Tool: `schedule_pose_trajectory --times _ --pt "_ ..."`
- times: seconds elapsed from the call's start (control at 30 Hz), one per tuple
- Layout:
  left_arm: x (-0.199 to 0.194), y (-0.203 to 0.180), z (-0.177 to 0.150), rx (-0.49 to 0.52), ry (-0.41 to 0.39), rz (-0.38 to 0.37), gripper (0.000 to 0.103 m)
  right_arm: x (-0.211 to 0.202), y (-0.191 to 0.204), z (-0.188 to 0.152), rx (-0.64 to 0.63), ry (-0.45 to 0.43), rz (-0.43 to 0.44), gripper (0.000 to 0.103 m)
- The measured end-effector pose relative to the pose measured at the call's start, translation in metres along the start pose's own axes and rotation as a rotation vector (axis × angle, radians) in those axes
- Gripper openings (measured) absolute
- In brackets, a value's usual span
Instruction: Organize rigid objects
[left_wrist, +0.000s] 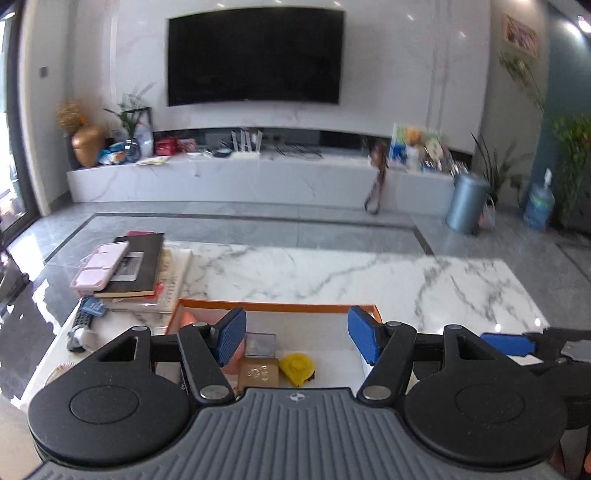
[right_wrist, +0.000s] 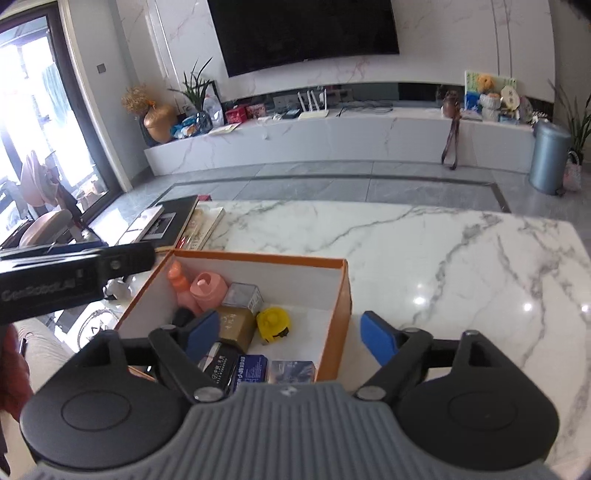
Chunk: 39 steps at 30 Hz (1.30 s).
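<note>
An orange box (left_wrist: 277, 306) (right_wrist: 258, 256) with a white inside stands on the marble table (right_wrist: 443, 258). In it lie a yellow tape measure (left_wrist: 297, 369) (right_wrist: 273, 321), a gold box (left_wrist: 256, 373) (right_wrist: 236, 325), a small clear box (right_wrist: 243, 295), pink items (right_wrist: 207, 288), a blue tin (right_wrist: 253, 369) and a black box (right_wrist: 218, 365). My left gripper (left_wrist: 297, 338) hovers above the box, open, with nothing between its blue pads. My right gripper (right_wrist: 290, 336) hangs over the box's near right corner, wide open and empty. Each gripper shows at the edge of the other's view.
A stack of books (left_wrist: 136, 269) with a pink case (left_wrist: 99, 266) on top lies at the table's left end, a remote (left_wrist: 81, 321) beside it. Beyond the table are grey floor, a TV bench (left_wrist: 258, 177) and a blue-grey bin (left_wrist: 465, 203).
</note>
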<state>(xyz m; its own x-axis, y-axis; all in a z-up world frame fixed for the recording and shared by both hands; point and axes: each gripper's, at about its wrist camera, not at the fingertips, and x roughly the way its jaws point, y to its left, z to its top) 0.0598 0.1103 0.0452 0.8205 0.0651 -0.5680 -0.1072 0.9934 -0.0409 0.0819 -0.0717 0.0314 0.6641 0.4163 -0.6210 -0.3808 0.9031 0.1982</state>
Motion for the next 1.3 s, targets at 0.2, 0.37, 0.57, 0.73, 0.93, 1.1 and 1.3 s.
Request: schedule_pose_trajectory --times 0.2,0.37,0.57,0.73,0.93,1.1,1.3 --pt "-0.017 -0.002 -0.017 0.013 -0.061 0.072 0.074 -0.018 0.006 -0.010 -0.027 -0.021 0.021 0.089" --pt "-0.026 -0.006 -0.035 0.017 -0.064 0.106 0.087 -0.023 0.005 -0.026 -0.036 -0.004 -0.020 0.092" --pt "-0.028 -0.014 -0.055 0.055 -0.027 0.119 0.089 -0.028 0.000 -0.046 -0.052 0.025 -0.058 0.094" --pt "-0.024 -0.012 -0.065 0.041 0.037 0.135 0.096 -0.027 -0.001 -0.058 -0.032 0.048 -0.088 0.096" --pt "-0.026 -0.009 -0.073 0.027 0.084 0.146 0.097 -0.024 0.001 -0.066 -0.024 0.073 -0.112 0.097" --pt "-0.028 -0.007 -0.080 0.025 0.106 0.144 0.097 -0.019 0.006 -0.071 -0.022 0.104 -0.116 0.097" --pt "-0.030 -0.004 -0.083 0.026 0.112 0.138 0.097 -0.022 0.009 -0.074 -0.034 0.100 -0.122 0.097"
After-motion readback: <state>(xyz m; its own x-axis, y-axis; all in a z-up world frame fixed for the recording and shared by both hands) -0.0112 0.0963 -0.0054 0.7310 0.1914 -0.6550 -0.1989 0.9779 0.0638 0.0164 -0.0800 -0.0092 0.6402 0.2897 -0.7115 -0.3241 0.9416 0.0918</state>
